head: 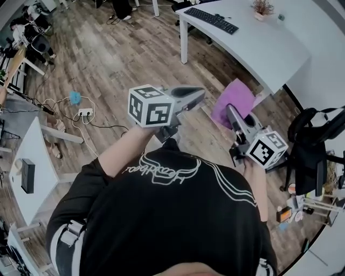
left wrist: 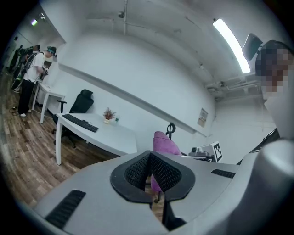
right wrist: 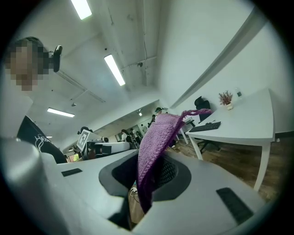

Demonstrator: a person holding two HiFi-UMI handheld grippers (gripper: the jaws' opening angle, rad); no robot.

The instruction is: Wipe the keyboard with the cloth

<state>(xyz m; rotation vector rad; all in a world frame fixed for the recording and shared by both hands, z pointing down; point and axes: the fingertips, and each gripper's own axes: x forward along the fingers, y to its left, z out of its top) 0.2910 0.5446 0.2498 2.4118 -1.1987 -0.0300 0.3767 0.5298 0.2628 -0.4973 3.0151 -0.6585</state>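
The right hand-held gripper (right wrist: 148, 165) is pinching the purple cloth (right wrist: 158, 137). One edge is caught btwn its pads and the rest flops up and fwd past the tip, so only a small bit of fabric is actually held. The left hand-held gripper (left wrist: 149, 161) has its jaws pressed together w/ nothing btwn them. The purple beyond its tip is that same cloth, off to its right. In the head view both are held up in front of the person's chest, and the cloth hangs just ahead of the right tip over the wood floor (head: 135, 48), not over any surface. The keyboard (head: 212, 20) lies well ahead of both grippers on the white counter (head: 269, 43), w/ a small potted plant (head: 262, 8) further along it. Nothing touches the keyboard yet. Wiping looks not begun, so the step in hand is prob. bringing the cloth over. To do it well, approx.: close in on the counter first, and keep the pinch firm so the loose part doesn't slip out. Lower it so the hanging fabric, not the hard jaw tips, meets the keys, then drag flat along the rows w/ light pressure. The left hand-held gripper could steady the keyboard's near edge so it doesn't slide.
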